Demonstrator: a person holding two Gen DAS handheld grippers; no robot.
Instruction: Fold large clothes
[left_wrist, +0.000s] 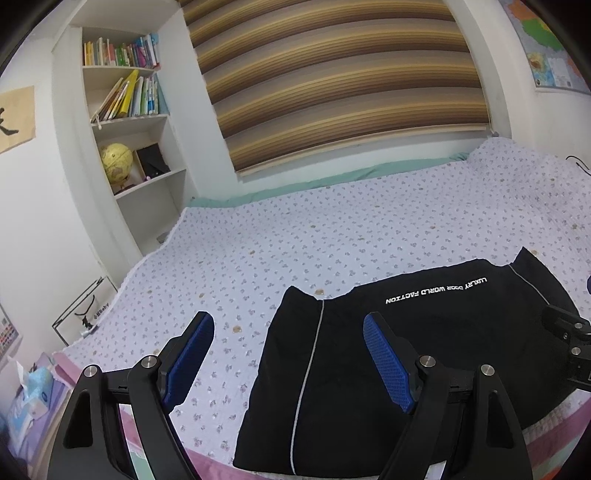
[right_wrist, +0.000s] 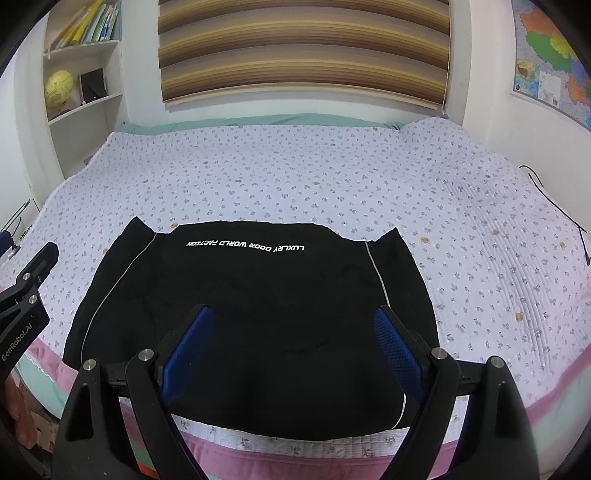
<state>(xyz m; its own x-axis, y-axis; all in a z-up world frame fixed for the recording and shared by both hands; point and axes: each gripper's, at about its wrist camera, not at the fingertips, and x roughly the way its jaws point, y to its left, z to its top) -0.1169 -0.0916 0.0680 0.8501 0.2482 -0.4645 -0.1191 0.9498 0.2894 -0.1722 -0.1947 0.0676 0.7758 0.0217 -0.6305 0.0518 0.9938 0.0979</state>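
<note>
A black garment (left_wrist: 369, 369) (right_wrist: 258, 288) with thin grey piping and white lettering lies folded flat near the front edge of the bed. My left gripper (left_wrist: 288, 321) hovers open over its left edge, blue pads wide apart with nothing between them. My right gripper (right_wrist: 291, 314) stands open above the garment's near half, also holding nothing. The right gripper's black body (left_wrist: 569, 332) shows at the right edge of the left wrist view. The left gripper's body (right_wrist: 26, 295) shows at the left edge of the right wrist view.
The bed (right_wrist: 295, 166) carries a pale floral quilt with a pink border along the front. A striped blind (right_wrist: 303, 51) hangs behind it. A bookshelf with a yellow globe (left_wrist: 116, 160) stands at the left. A black cable (right_wrist: 554, 206) lies on the bed's right side.
</note>
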